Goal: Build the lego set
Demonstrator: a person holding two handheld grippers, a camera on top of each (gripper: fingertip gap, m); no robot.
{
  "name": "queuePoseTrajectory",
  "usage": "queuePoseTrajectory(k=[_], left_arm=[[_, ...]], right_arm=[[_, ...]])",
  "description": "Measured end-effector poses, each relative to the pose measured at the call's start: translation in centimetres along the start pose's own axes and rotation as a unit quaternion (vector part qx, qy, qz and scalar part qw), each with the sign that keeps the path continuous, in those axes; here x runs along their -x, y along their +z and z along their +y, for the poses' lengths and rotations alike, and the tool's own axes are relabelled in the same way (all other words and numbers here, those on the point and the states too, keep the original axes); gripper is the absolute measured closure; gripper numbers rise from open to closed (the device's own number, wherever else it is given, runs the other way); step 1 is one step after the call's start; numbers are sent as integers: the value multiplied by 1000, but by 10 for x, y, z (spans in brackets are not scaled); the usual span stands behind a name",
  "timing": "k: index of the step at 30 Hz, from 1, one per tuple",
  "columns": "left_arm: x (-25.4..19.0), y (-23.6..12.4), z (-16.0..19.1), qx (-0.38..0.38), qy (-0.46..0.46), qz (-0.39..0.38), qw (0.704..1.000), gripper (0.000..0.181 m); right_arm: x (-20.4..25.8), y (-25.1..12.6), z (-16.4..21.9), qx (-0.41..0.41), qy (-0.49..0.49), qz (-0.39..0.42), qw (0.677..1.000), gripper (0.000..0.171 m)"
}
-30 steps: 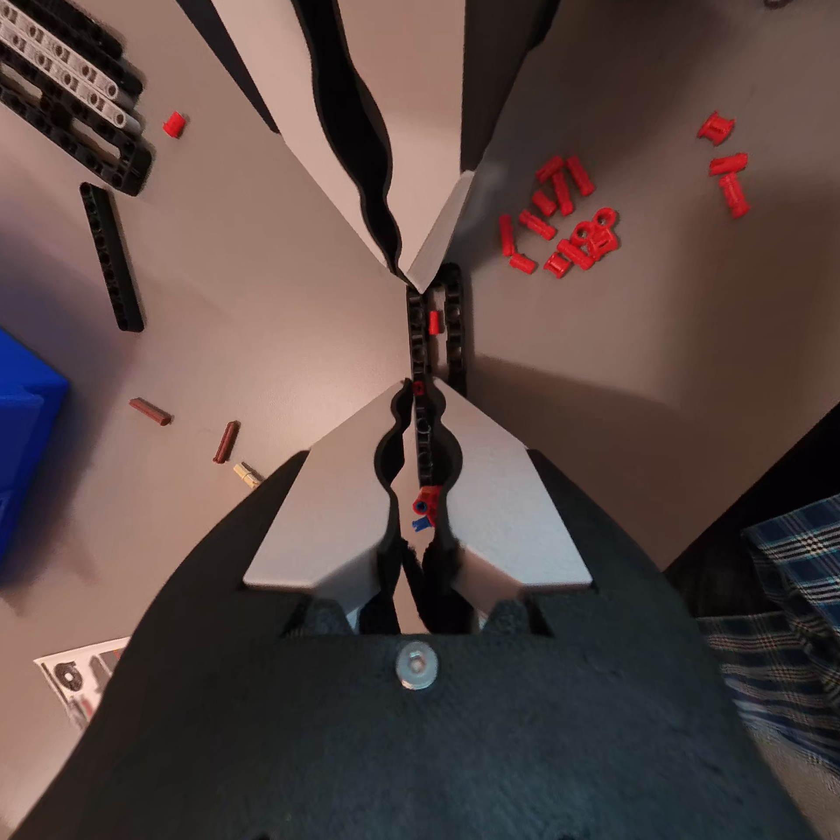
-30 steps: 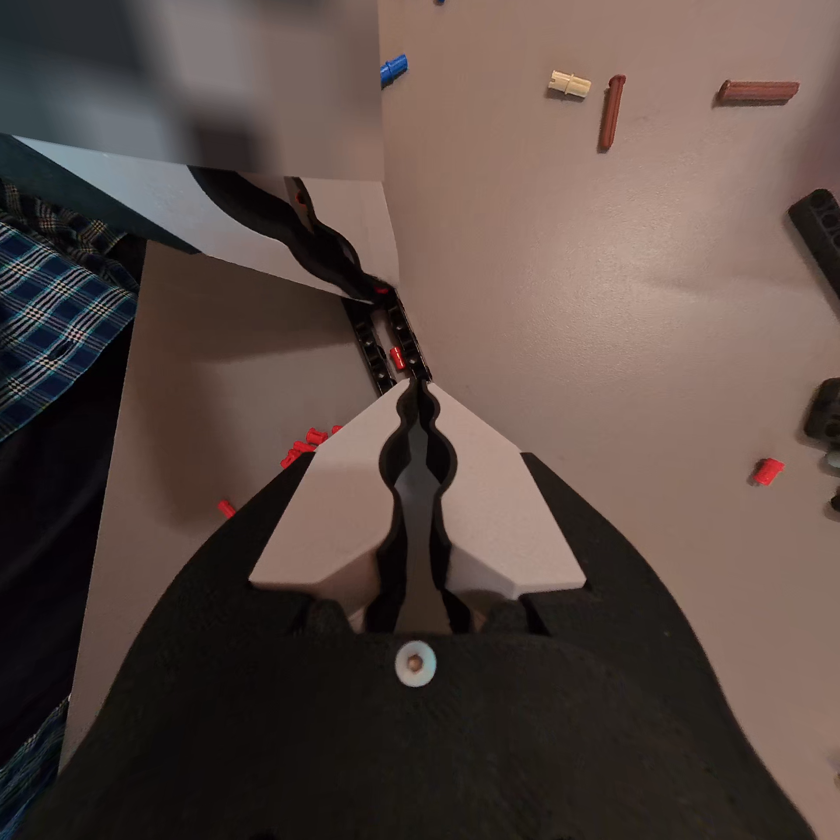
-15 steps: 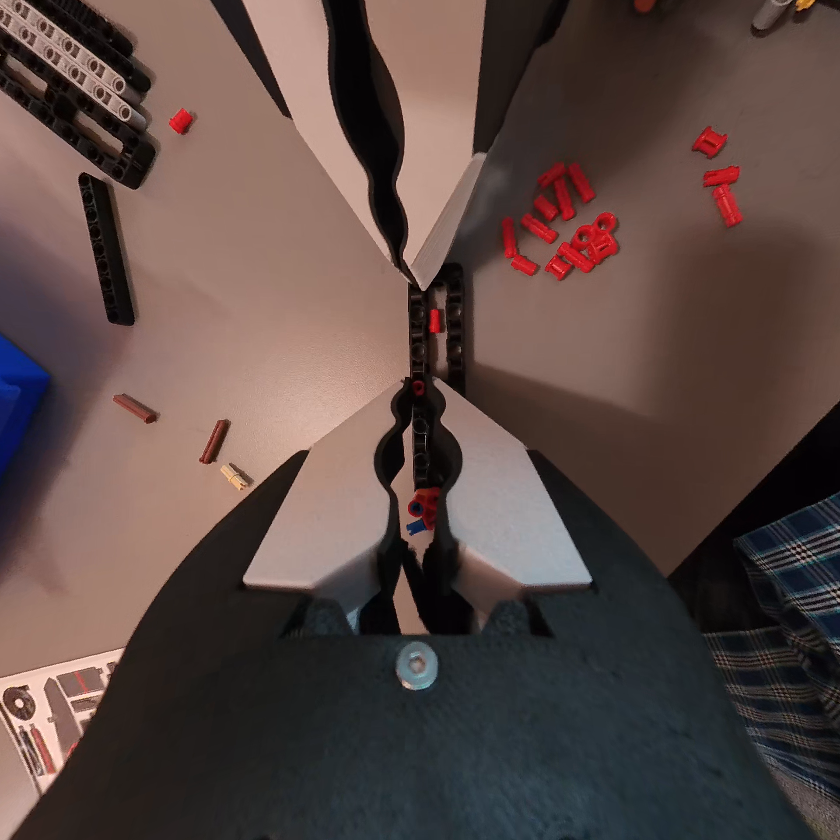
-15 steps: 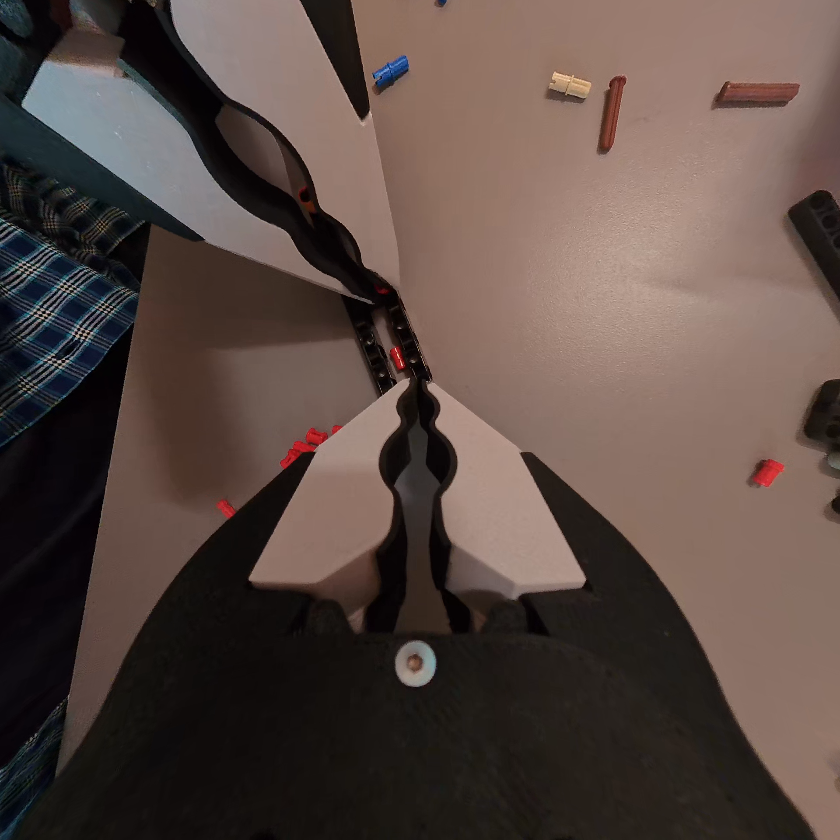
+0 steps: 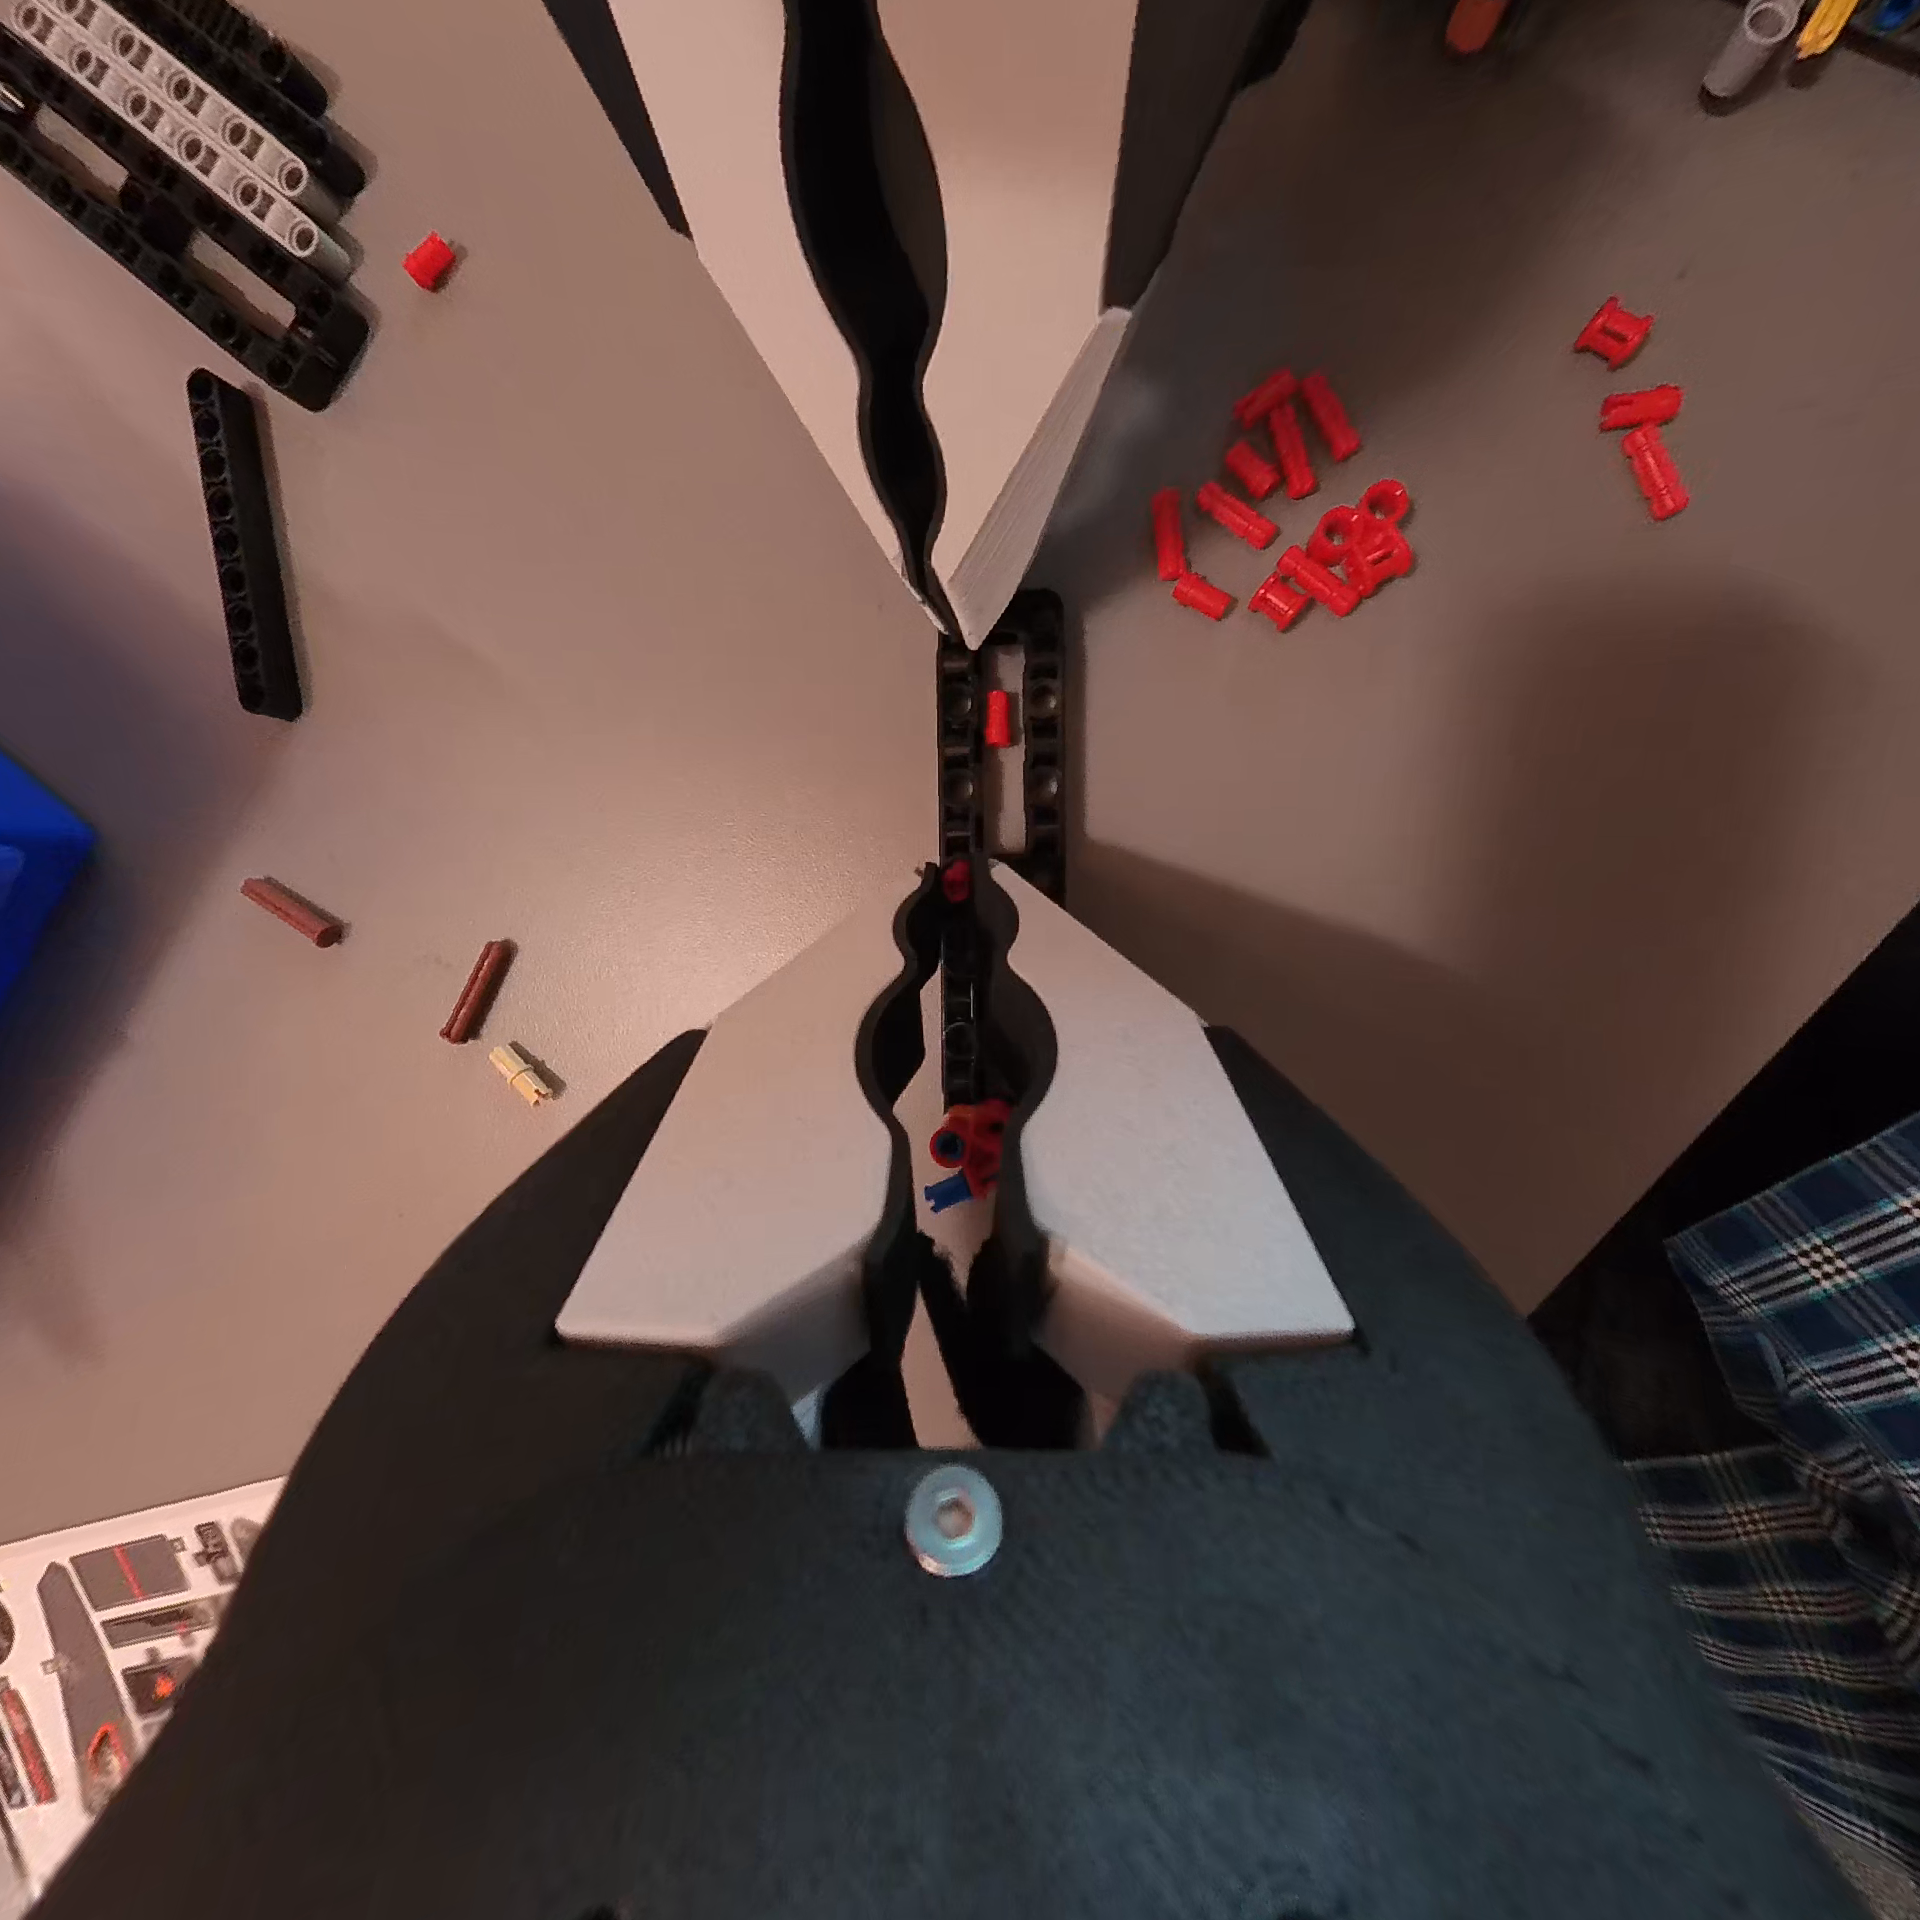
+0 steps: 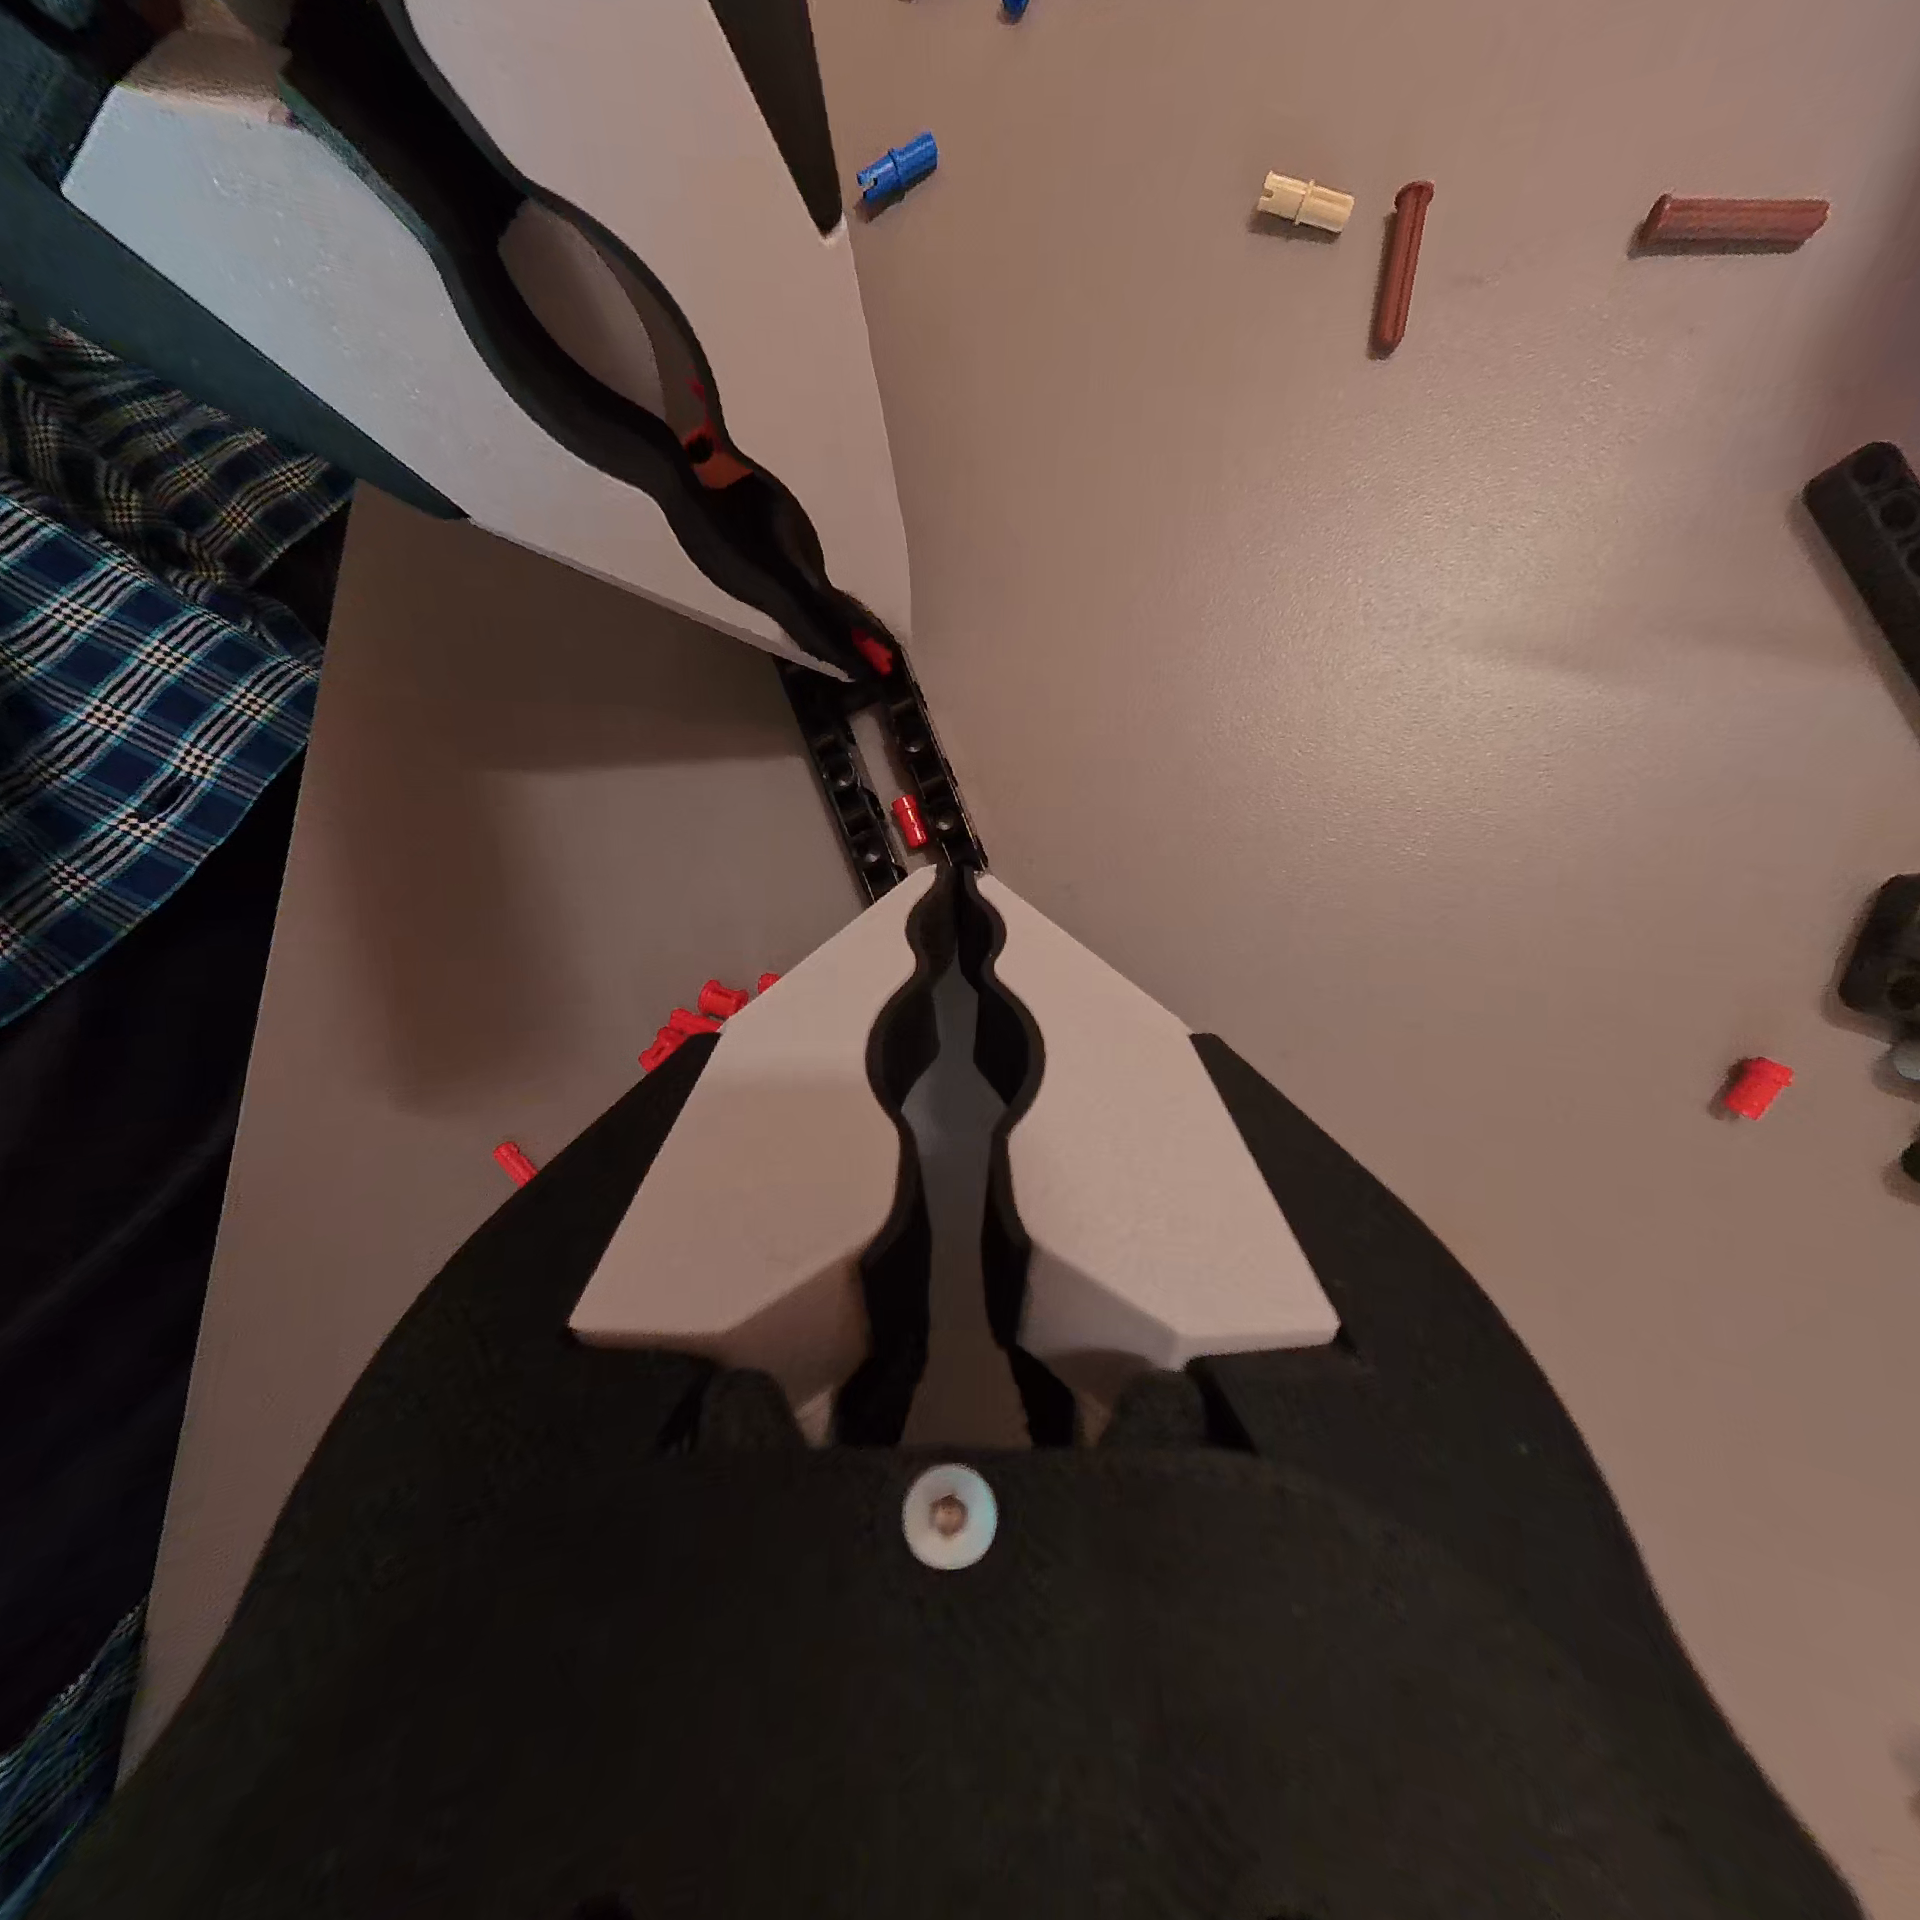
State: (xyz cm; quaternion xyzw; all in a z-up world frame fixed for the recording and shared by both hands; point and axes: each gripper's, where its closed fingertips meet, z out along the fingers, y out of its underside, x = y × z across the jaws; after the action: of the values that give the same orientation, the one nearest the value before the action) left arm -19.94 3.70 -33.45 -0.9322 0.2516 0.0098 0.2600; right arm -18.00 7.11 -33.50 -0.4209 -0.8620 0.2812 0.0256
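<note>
Two grippers meeting nose to nose over a black lego frame (image 5: 1003, 748) lying on the grey surface (image 5: 582, 644). Left gripper (image 5: 961, 883) with jaws clamped on the near end of the frame's left rail, the rail running back between the fingers past a red connector (image 5: 971, 1132) and a blue pin (image 5: 951, 1190) lodged deep in the gap. Right gripper (image 5: 948, 621) reaching in from the far side in the left wrist view, jaws drawn together on the far end of the same rail; in the right wrist view, tips (image 6: 954, 878) pinched on the frame's end with only a thin slit between them. A short red pin (image 5: 996, 717) set in the frame's open slot, between the two rails. To the right of the frame, a loose heap of red pins (image 5: 1288, 499), with three more red pieces (image 5: 1631, 405) farther right. To the left, a single black beam (image 5: 244, 545), and at far left a larger black frame with grey beams (image 5: 177, 177) stacked on it, a small red bush (image 5: 428, 260) just beside. Nearer on the left, two brown axles (image 5: 478, 992), well apart from each other, with a tan pin (image 5: 527, 1073) just beside the nearer one. A blue bin (image 5: 31, 862) at the left edge, a printed instruction sheet (image 5: 94, 1621) at near left, plaid cloth (image 5: 1808, 1403) off the surface's right edge.
</note>
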Motion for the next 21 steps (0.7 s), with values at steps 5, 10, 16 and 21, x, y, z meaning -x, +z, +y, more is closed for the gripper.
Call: queuePoseTrajectory(k=[5,10,16,21], left_arm=[[0,0,-1,9,11,-9,1000,178],[-1,1,-2,28,42,-26,998,178],[-1,1,-1,26,41,-35,998,178],[-1,1,-1,29,37,-29,998,178]], right_arm=[[0,0,0,0,0,0,1000,171],[0,0,0,1,-2,1,1000,171],[0,0,0,2,-3,1,1000,171],[0,0,0,2,-4,1,1000,171]])
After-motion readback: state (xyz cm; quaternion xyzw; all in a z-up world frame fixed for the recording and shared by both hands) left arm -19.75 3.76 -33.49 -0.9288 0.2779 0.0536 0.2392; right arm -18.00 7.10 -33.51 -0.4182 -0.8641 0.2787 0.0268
